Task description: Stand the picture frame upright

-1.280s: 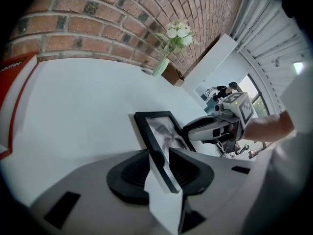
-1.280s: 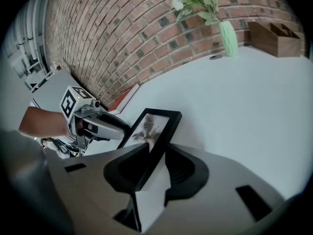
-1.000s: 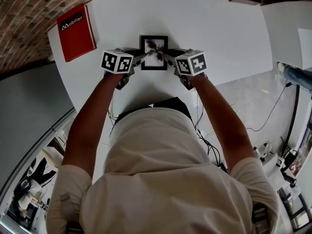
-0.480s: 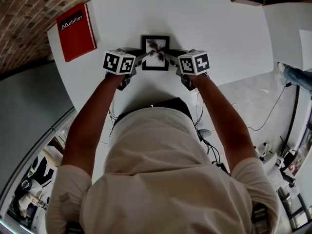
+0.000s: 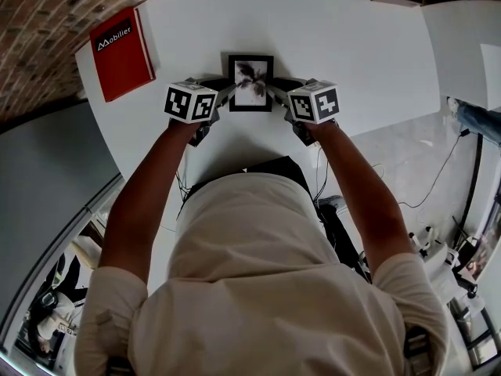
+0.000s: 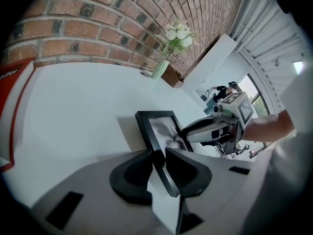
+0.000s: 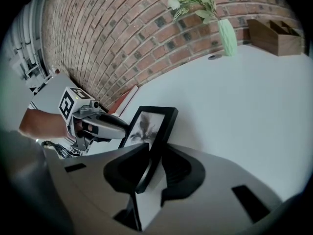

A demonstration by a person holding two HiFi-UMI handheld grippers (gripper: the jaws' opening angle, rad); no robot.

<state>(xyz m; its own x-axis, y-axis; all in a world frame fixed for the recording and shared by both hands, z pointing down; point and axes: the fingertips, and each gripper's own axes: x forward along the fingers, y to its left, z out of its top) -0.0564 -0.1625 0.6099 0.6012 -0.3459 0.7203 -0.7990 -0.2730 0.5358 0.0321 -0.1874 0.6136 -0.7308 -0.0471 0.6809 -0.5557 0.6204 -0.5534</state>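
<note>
A black picture frame (image 5: 250, 82) with a grey plant print is on the white table (image 5: 360, 53), tilted with its far edge up and a shadow under it. My left gripper (image 5: 225, 94) holds its left edge. In the left gripper view the frame (image 6: 157, 126) runs between the jaws of that gripper (image 6: 160, 166). Those jaws have just been closing, and they now press on the edge. My right gripper (image 5: 275, 92) grips the opposite edge. In the right gripper view the frame (image 7: 148, 124) passes between its closed jaws (image 7: 152, 165).
A red book (image 5: 121, 49) lies at the table's far left corner. A green vase of white flowers (image 7: 222, 28) and a wooden box (image 7: 274, 33) stand along the brick wall. The table's rounded near edge is close to the person's body.
The frame and both grippers have shifted slightly right and away from the person. The print looks sharper and more square-on now.
</note>
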